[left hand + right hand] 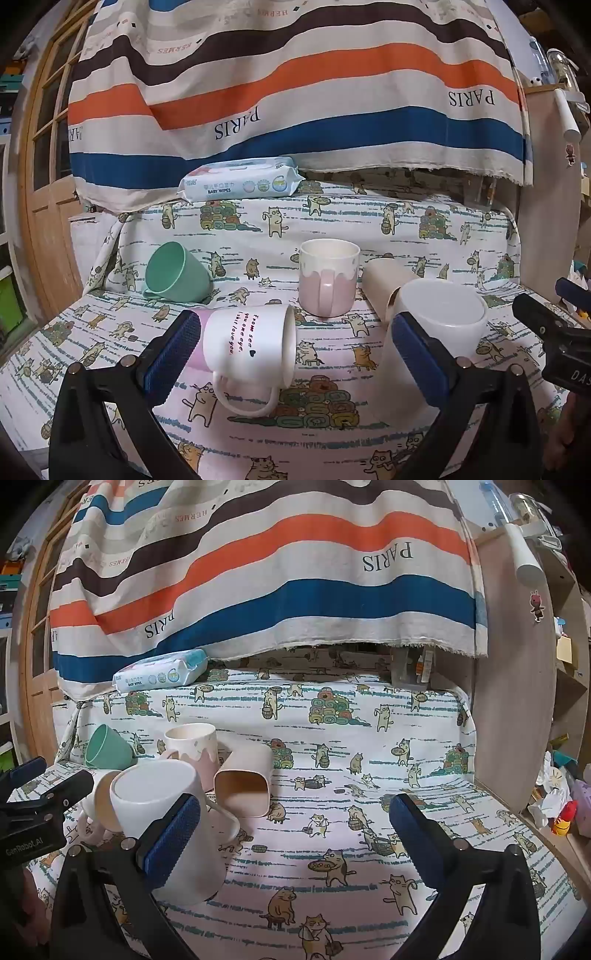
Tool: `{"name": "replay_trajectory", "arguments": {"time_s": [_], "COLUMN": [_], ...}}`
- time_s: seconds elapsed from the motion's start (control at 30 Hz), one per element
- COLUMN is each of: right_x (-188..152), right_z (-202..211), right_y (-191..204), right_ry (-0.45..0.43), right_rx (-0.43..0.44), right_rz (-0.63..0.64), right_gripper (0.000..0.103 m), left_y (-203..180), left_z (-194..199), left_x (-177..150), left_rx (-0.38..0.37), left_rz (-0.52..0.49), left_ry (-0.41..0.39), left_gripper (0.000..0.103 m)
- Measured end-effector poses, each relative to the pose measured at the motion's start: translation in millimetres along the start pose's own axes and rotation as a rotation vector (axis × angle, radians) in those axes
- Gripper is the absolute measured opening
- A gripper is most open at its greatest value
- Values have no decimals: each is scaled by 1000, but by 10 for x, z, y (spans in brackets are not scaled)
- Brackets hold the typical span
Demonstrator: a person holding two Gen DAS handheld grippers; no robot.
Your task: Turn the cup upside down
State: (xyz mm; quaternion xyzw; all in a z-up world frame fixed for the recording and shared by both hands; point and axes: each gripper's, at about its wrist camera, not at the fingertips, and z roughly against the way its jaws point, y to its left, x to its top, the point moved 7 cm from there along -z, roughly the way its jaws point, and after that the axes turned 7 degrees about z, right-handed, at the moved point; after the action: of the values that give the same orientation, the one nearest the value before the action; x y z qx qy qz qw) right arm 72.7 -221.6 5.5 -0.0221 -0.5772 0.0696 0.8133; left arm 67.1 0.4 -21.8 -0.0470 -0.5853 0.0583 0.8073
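Note:
A white mug with red writing (251, 345) lies on its side between the fingers of my open left gripper (295, 354), handle toward me, mouth to the right. A plain white cup (439, 317) stands upside down by the left gripper's right finger; in the right wrist view it (155, 797) is just left of my open, empty right gripper (295, 834). A pink and white mug (328, 277) stands upright behind. A green cup (177, 273) and a beige square cup (245, 781) lie on their sides.
A cat-print cloth (369, 812) covers the table. A pack of baby wipes (240, 179) lies at the back under a striped hanging cloth (295, 92). A wooden door stands at the left, wooden shelves (517, 701) with clutter at the right.

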Motion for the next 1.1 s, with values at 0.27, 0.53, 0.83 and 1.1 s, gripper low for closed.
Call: {"name": "replay_trajectory", "arguments": {"time_s": [0.27,0.53,0.83,1.1], "right_x": [6,6,5,5], "right_z": [-1,1,2,1], "right_y": [0,-3,-1,-1], "right_ry": [-2,-1,-1,-1], "right_rx": [0,0,0,0], "right_rz": [0,0,0,0], "right_gripper": [103,103,103,103], "left_y": [3,1,-11,-9], "left_z": [-1,-2,-73,-26], "left_x": [6,4,-91,-58], "left_rx": [3,4,19,9], "left_rz": [-16,-17,-28,-25], "left_ry": [-6,-4,15,3], "left_gripper": [103,103,103,103]}}
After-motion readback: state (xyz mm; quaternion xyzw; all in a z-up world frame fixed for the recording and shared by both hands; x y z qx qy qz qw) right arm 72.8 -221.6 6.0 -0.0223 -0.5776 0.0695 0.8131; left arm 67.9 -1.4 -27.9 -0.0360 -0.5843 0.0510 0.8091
